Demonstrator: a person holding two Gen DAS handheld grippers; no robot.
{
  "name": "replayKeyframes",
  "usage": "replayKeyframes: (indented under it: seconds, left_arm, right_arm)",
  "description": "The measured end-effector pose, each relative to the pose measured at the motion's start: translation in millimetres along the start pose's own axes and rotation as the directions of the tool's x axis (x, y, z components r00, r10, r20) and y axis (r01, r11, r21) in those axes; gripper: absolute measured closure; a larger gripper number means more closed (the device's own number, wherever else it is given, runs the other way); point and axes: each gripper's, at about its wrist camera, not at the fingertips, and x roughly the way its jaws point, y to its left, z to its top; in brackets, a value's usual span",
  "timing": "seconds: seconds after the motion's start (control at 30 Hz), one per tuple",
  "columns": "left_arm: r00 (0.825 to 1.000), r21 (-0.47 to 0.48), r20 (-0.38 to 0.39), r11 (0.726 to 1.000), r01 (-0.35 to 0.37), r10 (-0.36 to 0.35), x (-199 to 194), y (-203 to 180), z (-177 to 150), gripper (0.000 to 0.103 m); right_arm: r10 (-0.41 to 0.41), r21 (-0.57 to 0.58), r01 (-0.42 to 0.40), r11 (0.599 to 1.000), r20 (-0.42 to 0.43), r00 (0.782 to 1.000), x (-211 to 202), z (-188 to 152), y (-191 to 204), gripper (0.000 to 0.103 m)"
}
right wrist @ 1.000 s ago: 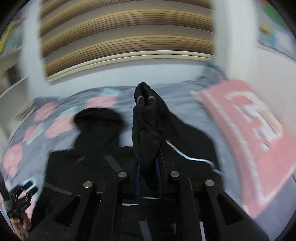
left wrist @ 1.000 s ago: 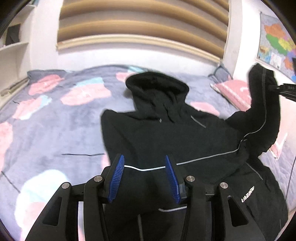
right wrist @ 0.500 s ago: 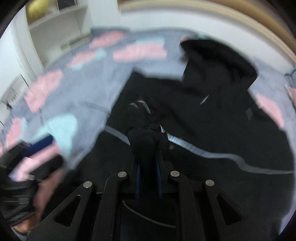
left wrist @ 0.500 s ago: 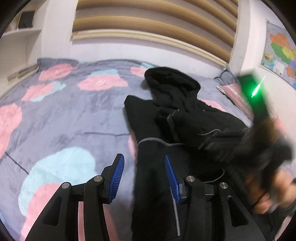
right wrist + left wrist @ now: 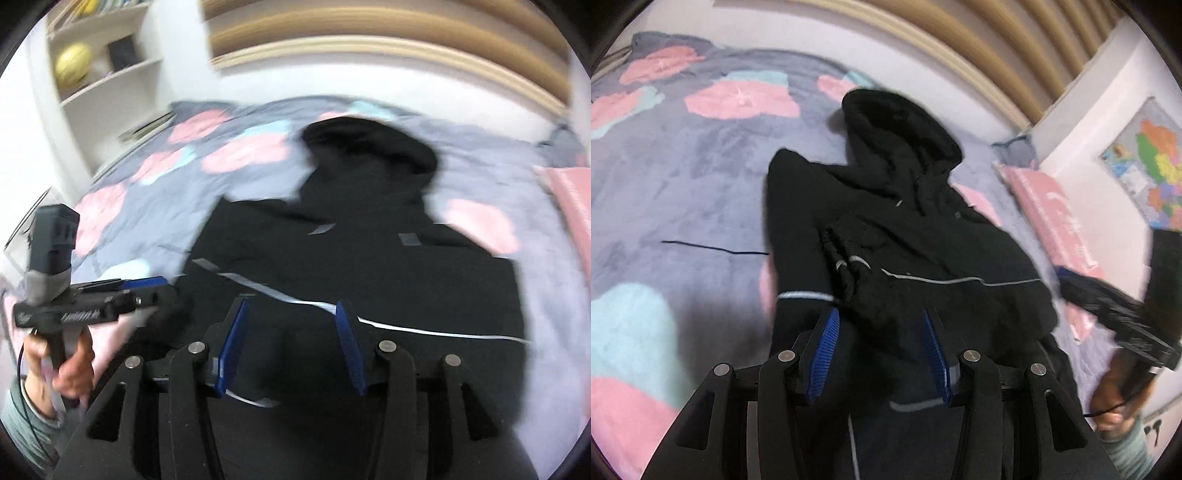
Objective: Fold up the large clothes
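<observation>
Folding sleeves inward on the black hooded jacket (image 5: 886,229) spread across the bed (image 5: 683,192), hood at twelve o'clock, left gripper (image 5: 881,343) and right gripper (image 5: 291,339) both released, next needing a hem grasp.

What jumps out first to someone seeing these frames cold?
The black hooded jacket dominates, spread mid-bed with its hood toward the headboard and one sleeve folded across its chest. Under it, the grey blanket with pink and teal patches stands out. Both tools hang open and empty above the hem: the left tool in its own view, the right tool likewise.
</observation>
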Motion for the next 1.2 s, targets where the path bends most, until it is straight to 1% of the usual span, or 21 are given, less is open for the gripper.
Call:
replayKeyframes:
  seconds: [0.07, 0.17, 0.2, 0.23, 0.27, 0.33, 0.4, 0.47, 0.57, 0.63, 0.67, 0.7, 0.77, 0.83, 0.9, 0.93, 0.97, 1.03, 1.07, 1.13, 1.2]
  left_arm:
    - [0.999, -0.032, -0.039, 0.999, -0.035, 0.034, 23, -2, 5, 0.056]
    - [0.998, -0.077, -0.036, 0.995, -0.056, 0.053, 44, -4, 8, 0.057]
    - [0.998, -0.085, -0.027, 0.994, -0.063, 0.061, 48, -6, 11, 0.063]
    - [0.997, -0.090, -0.009, 0.993, -0.080, 0.080, 50, -8, 12, 0.081]
    - [0.995, -0.091, 0.010, 0.991, -0.096, 0.097, 50, -12, 16, 0.083]
    - [0.995, -0.094, 0.073, 0.994, -0.059, 0.066, 32, -17, 18, 0.084]
    - [0.990, -0.074, 0.138, 0.997, -0.030, 0.040, 5, -18, 18, 0.084]
    - [0.986, -0.076, 0.163, 0.997, -0.019, 0.031, -16, -10, 18, 0.084]
    - [0.994, -0.100, 0.100, 0.994, -0.032, 0.042, -14, 12, 12, 0.084]
    - [0.997, -0.095, -0.001, 0.992, -0.082, 0.083, 13, 24, 2, 0.081]
    - [0.994, -0.100, -0.058, 0.990, -0.101, 0.096, 31, 31, -7, 0.080]
    - [0.994, -0.099, -0.061, 0.991, -0.095, 0.089, 37, 35, -13, 0.080]
    - [0.997, -0.078, -0.010, 0.994, -0.075, 0.075, 38, 35, -18, 0.079]
    - [0.996, -0.061, -0.011, 0.995, -0.084, 0.084, 34, 31, -16, 0.078]
    - [0.995, -0.033, 0.017, 0.995, -0.098, 0.099, 19, 22, -13, 0.077]
    - [0.993, -0.013, 0.047, 0.994, -0.106, 0.106, 8, 17, -12, 0.076]
    - [0.989, 0.014, 0.096, 0.993, -0.116, 0.114, -7, 6, -10, 0.074]
    - [0.979, 0.061, 0.174, 0.991, -0.118, 0.106, -24, -11, -3, 0.073]
    - [0.977, 0.088, 0.191, 0.989, -0.116, 0.098, -28, -20, 0, 0.071]
    - [0.978, 0.134, 0.180, 0.982, -0.133, 0.107, -24, -36, 5, 0.071]
    - [0.977, 0.154, 0.170, 0.976, -0.154, 0.127, -10, -47, 10, 0.070]
  right_arm:
    - [-0.070, 0.014, 0.070, 0.997, -0.001, 0.998, -12, -4, -28, 0.052]
    - [-0.154, 0.060, 0.156, 0.986, -0.032, 0.987, -23, -18, -75, 0.052]
    - [-0.170, 0.084, 0.174, 0.981, -0.049, 0.984, -23, -23, -91, 0.052]
    - [-0.180, 0.109, 0.187, 0.976, -0.067, 0.981, -22, -27, -106, 0.052]
    - [-0.182, 0.131, 0.191, 0.973, -0.078, 0.980, -19, -27, -121, 0.052]
    - [-0.182, 0.163, 0.194, 0.967, -0.085, 0.980, -21, -30, -139, 0.052]
    - [-0.185, 0.173, 0.195, 0.965, -0.073, 0.980, -21, -27, -151, 0.051]
    - [-0.165, 0.179, 0.176, 0.968, -0.076, 0.983, -19, -26, -160, 0.051]
    - [-0.154, 0.201, 0.179, 0.963, -0.132, 0.979, 13, -30, -164, 0.051]
    - [-0.129, 0.214, 0.165, 0.963, -0.175, 0.976, 40, -39, -166, 0.051]
    - [-0.143, 0.207, 0.182, 0.961, -0.189, 0.971, 48, -44, -165, 0.051]
    - [-0.167, 0.193, 0.207, 0.959, -0.204, 0.965, 58, -49, -165, 0.051]
    - [-0.181, 0.189, 0.224, 0.956, -0.220, 0.959, 70, -56, -166, 0.051]
    - [-0.189, 0.191, 0.235, 0.953, -0.233, 0.954, 75, -57, -167, 0.051]
    - [-0.200, 0.177, 0.248, 0.952, -0.253, 0.947, 73, -51, -163, 0.051]
    - [-0.200, 0.172, 0.246, 0.954, -0.246, 0.948, 68, -46, -160, 0.050]
    - [-0.190, 0.174, 0.231, 0.957, -0.226, 0.955, 61, -42, -157, 0.050]
    - [-0.112, 0.190, 0.138, 0.972, -0.140, 0.984, 39, -32, -148, 0.050]
    - [-0.088, 0.189, 0.107, 0.976, -0.108, 0.990, 33, -27, -142, 0.049]
    - [-0.055, 0.166, 0.068, 0.984, -0.079, 0.995, 32, -17, -126, 0.047]
    - [-0.047, 0.133, 0.061, 0.989, -0.108, 0.993, 49, -10, -113, 0.047]
